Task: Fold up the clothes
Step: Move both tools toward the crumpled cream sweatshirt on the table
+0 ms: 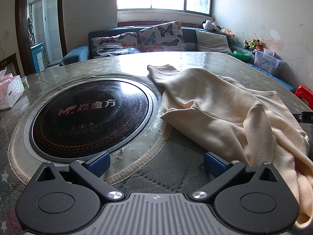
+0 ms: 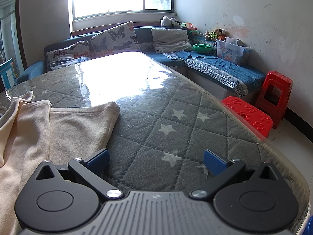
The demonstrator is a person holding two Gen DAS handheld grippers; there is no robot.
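A cream fleece garment [image 1: 221, 113] lies crumpled on the table, to the right of my left gripper [image 1: 156, 163]. One sleeve reaches toward the far side. My left gripper is open and empty, low over the table, with the garment's near edge beside its right finger. In the right wrist view the same garment [image 2: 64, 125] lies at the left, its edge close to the left finger. My right gripper [image 2: 156, 161] is open and empty above the quilted grey star-pattern table cover [image 2: 176, 129].
A round black induction cooktop [image 1: 90, 117] is set into the table, left of the garment. A tissue pack [image 1: 9, 92] sits at the far left. A blue sofa with cushions [image 2: 172, 39] runs behind. Red plastic stools [image 2: 273, 96] stand beyond the table's right edge.
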